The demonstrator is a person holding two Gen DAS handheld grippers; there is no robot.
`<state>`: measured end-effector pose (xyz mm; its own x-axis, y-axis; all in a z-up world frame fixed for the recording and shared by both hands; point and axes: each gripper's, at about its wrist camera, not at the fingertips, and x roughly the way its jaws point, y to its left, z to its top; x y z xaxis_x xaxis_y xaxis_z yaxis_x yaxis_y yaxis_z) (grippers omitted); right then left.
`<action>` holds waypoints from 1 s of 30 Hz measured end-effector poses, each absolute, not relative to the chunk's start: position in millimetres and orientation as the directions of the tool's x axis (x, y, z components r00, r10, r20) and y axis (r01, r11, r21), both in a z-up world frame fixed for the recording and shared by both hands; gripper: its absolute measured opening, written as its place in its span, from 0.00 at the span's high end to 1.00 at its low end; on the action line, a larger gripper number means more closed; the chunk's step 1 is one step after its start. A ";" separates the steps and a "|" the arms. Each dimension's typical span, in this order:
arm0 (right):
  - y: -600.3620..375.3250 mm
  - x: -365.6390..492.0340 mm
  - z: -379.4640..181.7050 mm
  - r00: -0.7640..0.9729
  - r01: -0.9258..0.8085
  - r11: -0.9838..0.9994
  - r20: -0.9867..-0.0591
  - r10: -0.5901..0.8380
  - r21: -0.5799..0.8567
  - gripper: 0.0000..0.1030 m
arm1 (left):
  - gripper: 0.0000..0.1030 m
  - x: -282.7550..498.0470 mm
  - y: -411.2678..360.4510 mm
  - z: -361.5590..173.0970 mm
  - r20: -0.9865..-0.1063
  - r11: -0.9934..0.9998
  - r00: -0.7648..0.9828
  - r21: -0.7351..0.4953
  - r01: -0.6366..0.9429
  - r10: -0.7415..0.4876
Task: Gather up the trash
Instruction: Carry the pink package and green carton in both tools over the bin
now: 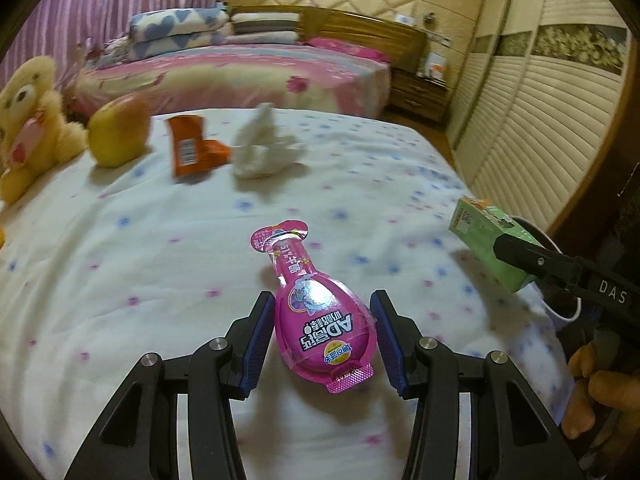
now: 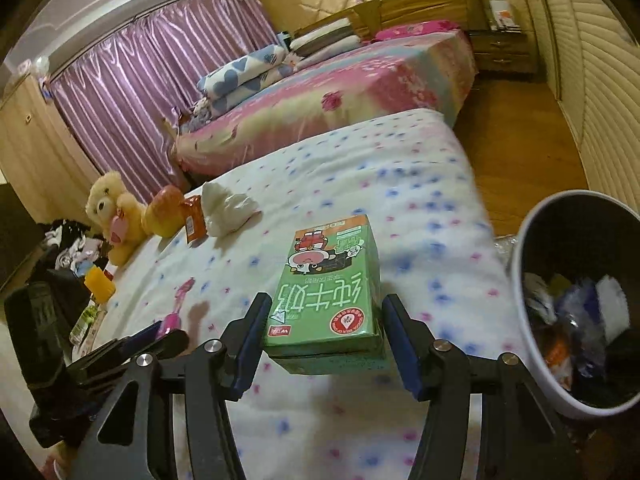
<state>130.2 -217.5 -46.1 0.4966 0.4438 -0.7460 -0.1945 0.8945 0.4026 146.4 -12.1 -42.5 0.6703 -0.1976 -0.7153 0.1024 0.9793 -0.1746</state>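
A pink bottle-shaped drink pouch point(image 1: 316, 312) lies on the dotted white bedspread point(image 1: 140, 264), between the fingers of my left gripper point(image 1: 322, 306); the jaws stand open on either side of it, the left pad near it. My right gripper point(image 2: 324, 312) is shut on a green milk carton point(image 2: 332, 292) and holds it above the bed; the carton also shows in the left wrist view point(image 1: 488, 248). An orange wrapper point(image 1: 194, 146) and a crumpled white tissue point(image 1: 262, 144) lie farther back on the bed.
A white trash bin point(image 2: 532, 232) holding several pieces of trash stands to the right of the bed edge. A yellow teddy bear point(image 1: 32, 120) and an apple point(image 1: 118, 130) sit at the far left. A second bed point(image 1: 240, 72) stands behind. Wooden floor point(image 2: 516, 148) lies on the right.
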 end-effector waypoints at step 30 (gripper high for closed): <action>-360.0 104.7 -37.8 0.610 0.058 0.905 -0.733 0.302 0.422 0.44 | 0.54 174.5 -151.4 -36.5 -0.716 0.908 0.591 -0.145 0.394 -0.371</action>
<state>104.7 -360.0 -37.8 0.6097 0.3024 -0.7326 0.0585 0.9047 0.4221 174.5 -151.4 -36.5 0.5908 -0.3710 -0.7165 0.3940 0.9076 -0.1451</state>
